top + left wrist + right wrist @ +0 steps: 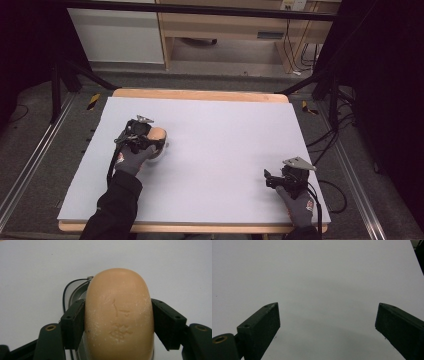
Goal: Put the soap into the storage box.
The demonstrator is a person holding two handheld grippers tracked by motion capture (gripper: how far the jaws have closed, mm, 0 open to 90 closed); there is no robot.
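item: soap [118, 315], one tan oval bar with a stamped mark on its face. we are seeing it clamped in the left gripper [118, 325], both black pads pressing its long sides, at the left part of the table [225, 145], over a small dish [75, 291] with a wire rim.

handling: we are judging it stiff, fairly light, and slippery if wet; its rounded flanks are offering little flat for the pads, so we are holding across the widest middle, and firmly but not hard enough to dent it.

right gripper [327, 327]: we are finding it spread wide and holding nothing, resting at the near right of the table.

views: the left gripper view is giving us the stamp, white flecks and the dish rim behind the bar; the high view is giving us the bar's place [157, 135] on the table and the gloved hand [131, 159], with no such detail.
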